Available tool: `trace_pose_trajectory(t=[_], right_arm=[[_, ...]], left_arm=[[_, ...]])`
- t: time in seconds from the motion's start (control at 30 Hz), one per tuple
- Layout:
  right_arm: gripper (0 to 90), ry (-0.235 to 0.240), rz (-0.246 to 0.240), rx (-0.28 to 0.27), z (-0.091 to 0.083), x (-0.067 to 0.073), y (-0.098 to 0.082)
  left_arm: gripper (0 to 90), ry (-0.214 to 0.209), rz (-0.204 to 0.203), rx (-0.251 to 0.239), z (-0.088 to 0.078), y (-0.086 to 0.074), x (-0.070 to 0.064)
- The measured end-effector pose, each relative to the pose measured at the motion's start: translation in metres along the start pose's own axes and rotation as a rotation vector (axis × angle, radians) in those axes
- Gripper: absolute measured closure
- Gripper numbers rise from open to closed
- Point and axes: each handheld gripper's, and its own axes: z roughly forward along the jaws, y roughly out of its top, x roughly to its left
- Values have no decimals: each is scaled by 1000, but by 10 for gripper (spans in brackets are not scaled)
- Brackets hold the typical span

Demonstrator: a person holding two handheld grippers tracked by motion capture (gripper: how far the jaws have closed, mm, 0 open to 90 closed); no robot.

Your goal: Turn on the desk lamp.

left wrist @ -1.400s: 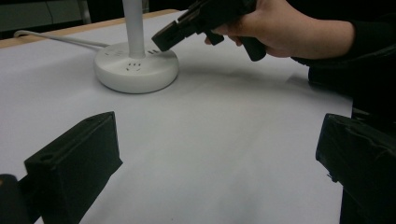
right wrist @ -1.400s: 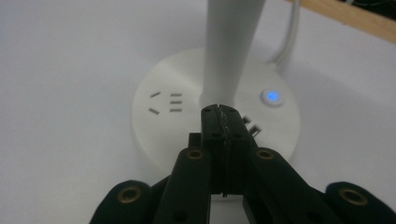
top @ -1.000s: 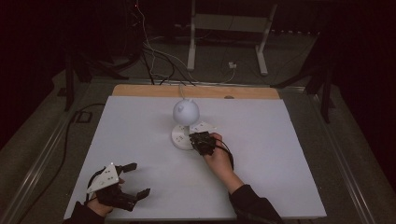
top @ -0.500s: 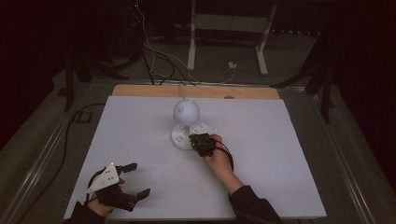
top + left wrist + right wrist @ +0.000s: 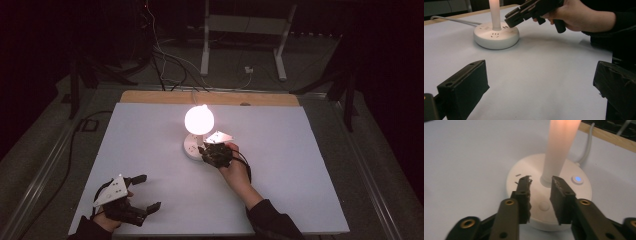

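Lamp (image 5: 199, 120): white round base (image 5: 529, 182), glowing warm orange-white globe and stem, small blue-lit button (image 5: 577, 179) right of the right gripper (image 5: 541, 185). Grippers: black jaws, brass-coloured screws. Table (image 5: 300, 165): pale grey-white top, wooden far edge.

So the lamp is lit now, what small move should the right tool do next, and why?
Probably lift the right tool back off the lamp base. The globe glows, and the jaws, just opened, hold nothing above the base.

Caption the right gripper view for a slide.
Right tongs, parted, poised over the round white base of a lit lamp; blue button glowing.
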Motion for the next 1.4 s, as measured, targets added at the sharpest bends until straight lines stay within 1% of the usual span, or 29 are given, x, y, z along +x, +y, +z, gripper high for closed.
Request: trace_pose_trajectory(t=[0.07,0.13,0.23,0.27,0.3,0.33,0.37,0.4,0.47,0.5,0.57,0.6,0.63,0.7,0.77,0.8,0.83,0.87,0.9,0.93,0.97,1.0,1.07,1.17,1.3,1.37,1.4], right_arm=[[540,38,-4,-4,-4,0,1],[482,55,1,-17,-9,-1,2],[398,78,33,-15,-15,-3,3],[354,82,46,-5,-16,-5,4],[342,87,56,3,-18,-5,4],[297,91,59,-3,-19,-6,4],[223,97,61,-3,-21,-7,4],[179,109,57,7,-22,-8,4],[111,141,43,8,-26,-9,4],[74,156,50,15,-28,-10,5],[2,185,54,8,-31,-13,5],[1,202,39,24,-33,-15,5],[0,218,33,46,-35,-16,6],[0,225,24,33,-41,-18,6],[0,213,11,22,-47,-20,5],[0,215,7,26,-50,-22,4],[0,218,3,16,-53,-23,3],[0,209,-8,0,-56,-24,2],[0,200,-16,-5,-59,-26,0],[0,203,-17,-26,-63,-27,-2],[0,203,-19,-53,-66,-29,-5],[0,197,-22,-61,-70,-31,-8],[0,202,-22,-58,-76,-35,-13],[0,192,-26,-51,-84,-40,-24],[0,174,-46,-43,-95,-45,-42],[0,170,-47,-24,-101,-48,-50],[0,161,-50,-31,-105,-49,-54]], left_arm=[[3,0,-1,-1,0,0,0],[3,0,-2,0,0,0,0],[3,1,0,1,1,0,0],[3,1,1,0,0,0,0],[3,1,0,0,0,0,0],[3,1,-1,0,0,0,0],[3,2,-1,0,0,0,0],[3,1,0,0,0,0,0],[3,-1,-5,-4,0,0,0],[3,-1,-6,-5,0,0,1],[3,0,-5,-4,0,0,0],[3,0,-3,-3,0,0,0],[3,-1,-3,-5,0,0,0],[3,-1,-6,-4,0,0,1],[3,0,-4,-1,0,0,1],[3,0,-4,-1,1,0,1],[3,-1,-5,-3,1,0,1],[3,-1,-5,-4,1,0,1],[3,-1,-6,-3,1,0,1],[3,0,-7,-2,1,0,1],[3,1,-8,-2,0,0,1],[3,1,-7,-3,0,0,1],[3,1,-6,-3,1,0,1],[3,3,-6,1,1,0,1],[3,5,-12,-4,1,0,1],[3,5,-8,-1,1,0,1],[3,3,-8,-4,1,0,1]])
